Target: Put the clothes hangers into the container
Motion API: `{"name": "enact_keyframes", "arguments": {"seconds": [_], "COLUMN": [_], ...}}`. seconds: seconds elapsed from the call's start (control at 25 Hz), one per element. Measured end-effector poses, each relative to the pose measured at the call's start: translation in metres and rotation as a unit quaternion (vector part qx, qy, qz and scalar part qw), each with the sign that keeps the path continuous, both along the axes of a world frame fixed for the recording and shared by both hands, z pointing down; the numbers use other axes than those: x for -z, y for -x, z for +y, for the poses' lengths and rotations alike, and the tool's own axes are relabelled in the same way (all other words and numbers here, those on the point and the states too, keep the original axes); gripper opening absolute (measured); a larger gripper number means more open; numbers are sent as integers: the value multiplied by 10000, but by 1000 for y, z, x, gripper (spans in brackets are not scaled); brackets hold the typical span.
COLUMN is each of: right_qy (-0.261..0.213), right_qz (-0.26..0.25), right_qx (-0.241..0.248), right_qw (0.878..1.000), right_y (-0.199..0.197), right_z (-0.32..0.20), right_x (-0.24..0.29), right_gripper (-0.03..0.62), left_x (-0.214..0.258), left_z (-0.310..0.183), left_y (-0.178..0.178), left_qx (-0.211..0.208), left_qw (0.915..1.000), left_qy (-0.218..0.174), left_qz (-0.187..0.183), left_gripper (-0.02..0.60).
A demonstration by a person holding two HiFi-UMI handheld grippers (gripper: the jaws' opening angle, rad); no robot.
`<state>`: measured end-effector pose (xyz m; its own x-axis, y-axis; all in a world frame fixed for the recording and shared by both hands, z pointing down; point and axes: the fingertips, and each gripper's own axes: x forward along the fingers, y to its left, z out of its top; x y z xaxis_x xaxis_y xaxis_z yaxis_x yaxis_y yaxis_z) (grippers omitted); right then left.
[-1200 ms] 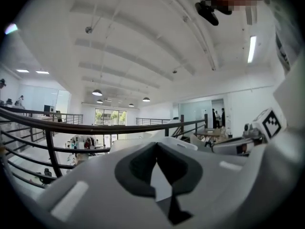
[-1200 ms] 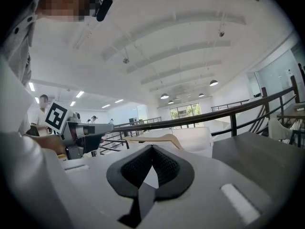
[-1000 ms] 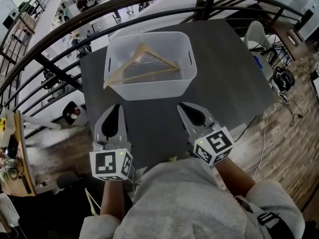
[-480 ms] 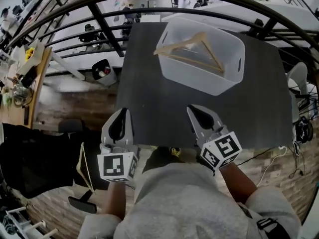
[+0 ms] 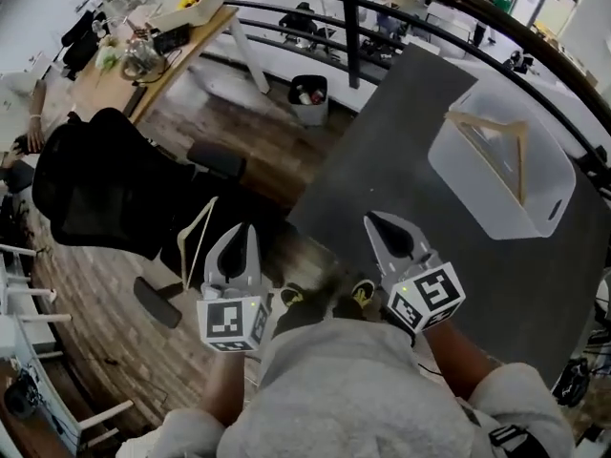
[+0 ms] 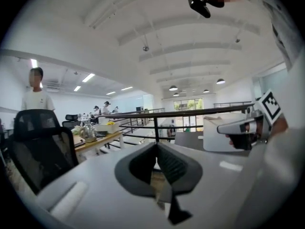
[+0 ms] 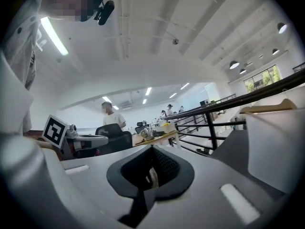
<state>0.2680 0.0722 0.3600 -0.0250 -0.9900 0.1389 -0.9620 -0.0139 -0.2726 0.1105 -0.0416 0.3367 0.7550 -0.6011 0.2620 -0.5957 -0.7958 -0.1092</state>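
Hanger (image 5: 485,123) of pale wood, triangular, inside translucent white container (image 5: 475,203); left gripper (image 5: 245,230) and right gripper (image 5: 375,220) both closed, empty

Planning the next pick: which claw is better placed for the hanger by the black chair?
Left, probably: the left claw, shut and empty, is beside the hanger; the right claw is farther off.

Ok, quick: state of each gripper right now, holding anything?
Left gripper: closed, holding nothing.
Right gripper: closed, holding nothing.
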Motion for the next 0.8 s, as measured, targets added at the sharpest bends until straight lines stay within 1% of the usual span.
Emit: {"name": "enact_keyframes", "arguments": {"seconds": [0.16,0.28,0.36,0.48,0.6,0.8], "right_qy": [-115,-166,-162,-89,22,163], "right_qz": [-52,-158,-190,-141,-9,159], "right_qx": [750,1172,1377,1596,1815,1994], "right_qw": [9971,9928,9902,9870,9834,9796], "right_y": [49,86,110,142,175,240], "right_z": [-46,-74,-87,-107,-129,-170], "right_x": [5,2,-1,-11,-19,-16], "right_gripper": [-2,-2,-2,-2,-2,-2], "left_x": [-3,-17,-27,-42,-58,-74], "left_z": [-19,-30,-36,-46,-58,-96], "left_y": [58,94,116,143,172,233], "left_qx": [725,1093,1230,1367,1493,1681], "left_qw": [9972,9931,9910,9890,9874,9840], "left_qy": [18,84,152,210,325,535], "left_qz": [-197,-414,-497,-517,-413,-257], "left_gripper": [11,12,11,11,11,12]}}
